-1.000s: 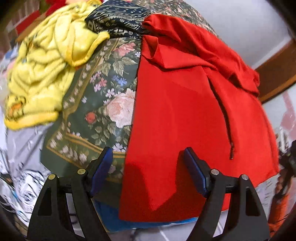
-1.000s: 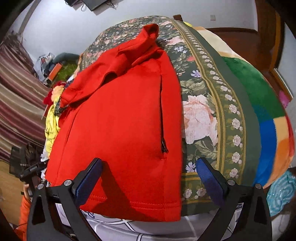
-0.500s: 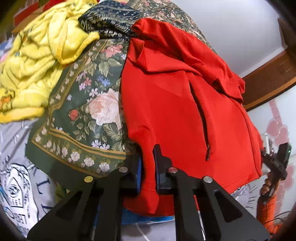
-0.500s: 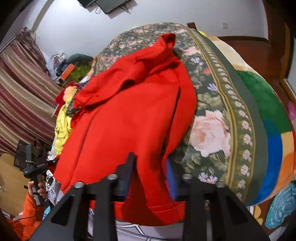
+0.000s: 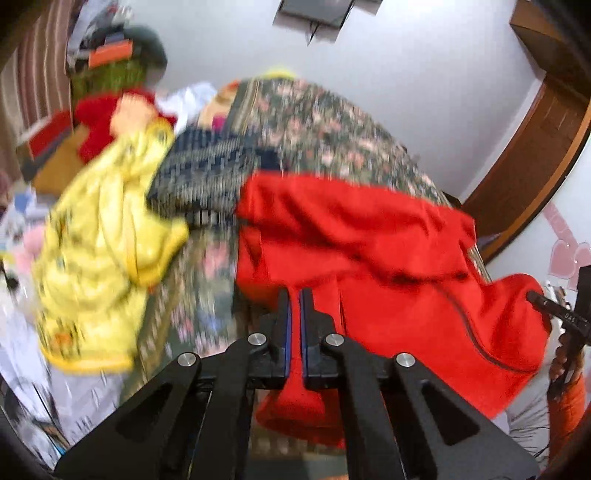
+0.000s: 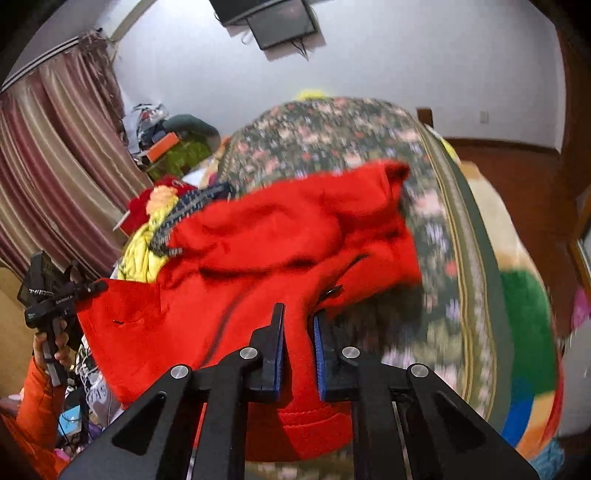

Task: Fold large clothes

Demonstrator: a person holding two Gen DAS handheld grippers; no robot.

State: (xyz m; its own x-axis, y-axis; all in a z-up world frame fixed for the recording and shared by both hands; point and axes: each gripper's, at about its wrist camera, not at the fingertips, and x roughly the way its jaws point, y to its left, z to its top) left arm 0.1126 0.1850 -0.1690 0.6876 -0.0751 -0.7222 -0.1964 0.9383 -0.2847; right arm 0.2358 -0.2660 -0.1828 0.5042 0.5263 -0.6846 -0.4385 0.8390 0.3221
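White walls and a wall-mounted screen (image 6: 282, 22) back the bed, which is covered by a dark floral blanket (image 5: 332, 125). Your red zip jacket (image 5: 388, 266) lies across that blanket, bunched and partly raised off it. Your left claw (image 5: 294, 295) has just been closing and now pinches a fold of the jacket's hem edge between its blue pads; the cloth hangs below the jaws and spreads away ahead and to the right. Your right claw (image 6: 298, 314) has likewise just been closing and grips the hem beside the zipper pull (image 6: 332, 291), which sits just ahead of its right finger. Left of the left claw lie a yellow fleece garment (image 5: 103, 258) and, beyond it, a dark patterned cloth (image 5: 207, 177). Striped curtains (image 6: 48, 177) hang far left of the right claw.
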